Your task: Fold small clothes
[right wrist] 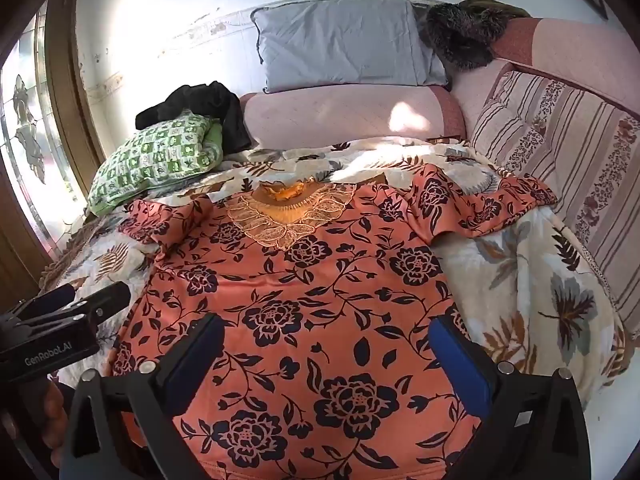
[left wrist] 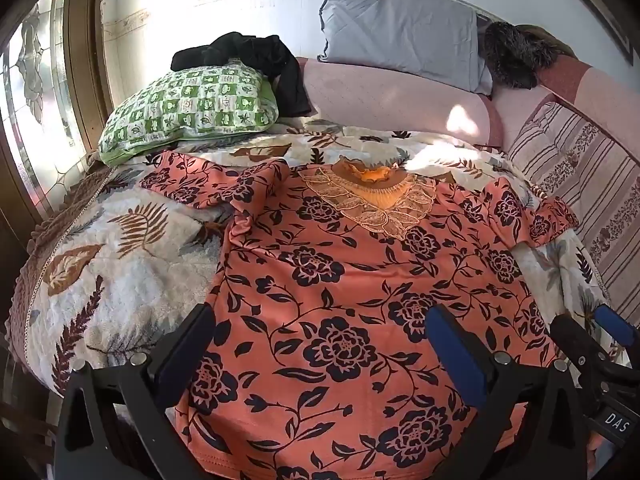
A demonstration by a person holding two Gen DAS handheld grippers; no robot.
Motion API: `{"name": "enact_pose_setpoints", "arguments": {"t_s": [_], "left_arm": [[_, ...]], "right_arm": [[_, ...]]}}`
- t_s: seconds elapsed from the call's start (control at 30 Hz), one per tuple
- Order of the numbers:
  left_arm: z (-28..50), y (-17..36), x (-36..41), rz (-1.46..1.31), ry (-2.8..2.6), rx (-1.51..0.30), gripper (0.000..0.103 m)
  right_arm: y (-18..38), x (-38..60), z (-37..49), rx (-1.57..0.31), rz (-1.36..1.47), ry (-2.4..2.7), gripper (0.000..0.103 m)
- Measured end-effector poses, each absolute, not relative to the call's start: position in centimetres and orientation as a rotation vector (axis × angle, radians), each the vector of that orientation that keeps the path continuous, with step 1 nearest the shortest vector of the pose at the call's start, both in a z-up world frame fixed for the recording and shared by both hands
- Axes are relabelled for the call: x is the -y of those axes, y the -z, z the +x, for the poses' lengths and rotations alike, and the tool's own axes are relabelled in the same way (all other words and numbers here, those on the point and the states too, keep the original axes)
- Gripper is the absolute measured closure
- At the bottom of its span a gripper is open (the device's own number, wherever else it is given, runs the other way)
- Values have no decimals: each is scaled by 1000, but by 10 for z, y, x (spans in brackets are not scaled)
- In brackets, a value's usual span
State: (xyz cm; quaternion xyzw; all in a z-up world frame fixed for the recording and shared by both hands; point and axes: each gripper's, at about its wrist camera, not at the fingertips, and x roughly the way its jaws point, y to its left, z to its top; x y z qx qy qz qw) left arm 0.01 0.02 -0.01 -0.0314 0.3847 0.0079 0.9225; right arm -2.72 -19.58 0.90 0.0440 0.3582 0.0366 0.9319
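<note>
Orange floral top laid flat, front up, on the leaf-print blanket that covers the bed, its lace neckline pointing away from you and its hem nearest your grippers. Both short sleeves are spread outward: one sleeve lies toward the window side, the other sleeve toward the striped cushion. This spread-out layout appears chosen so that each side can be folded inward over the body in turn.

Your left gripper hangs above the hem with its jaws wide apart and nothing between the pads; the cloth beneath them looks undisturbed. Your right gripper stands the same way, jaws at full spread and empty, just above the lower body of the top. Both tilt downward toward the fabric, a posture that suits a pinch at the hem or side seams. The 2 tools are side by side, each visible at the edge of the other's view.

No fold is yet made, so the task reads as at its start. Slight rumpling near the window-side armpit may need smoothing first.

Background, not in play: a green checked pillow with a black garment draped on it, a grey pillow against the wall, and a pink bolster.
</note>
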Motion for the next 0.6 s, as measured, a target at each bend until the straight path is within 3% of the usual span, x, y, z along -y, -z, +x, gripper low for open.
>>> {"name": "enact_pose_setpoints", "arguments": {"t_s": [0.6], "left_arm": [[8, 11, -9, -69, -39, -816, 0]], "right_arm": [[-6, 187, -22, -709, 93, -79, 0]]}}
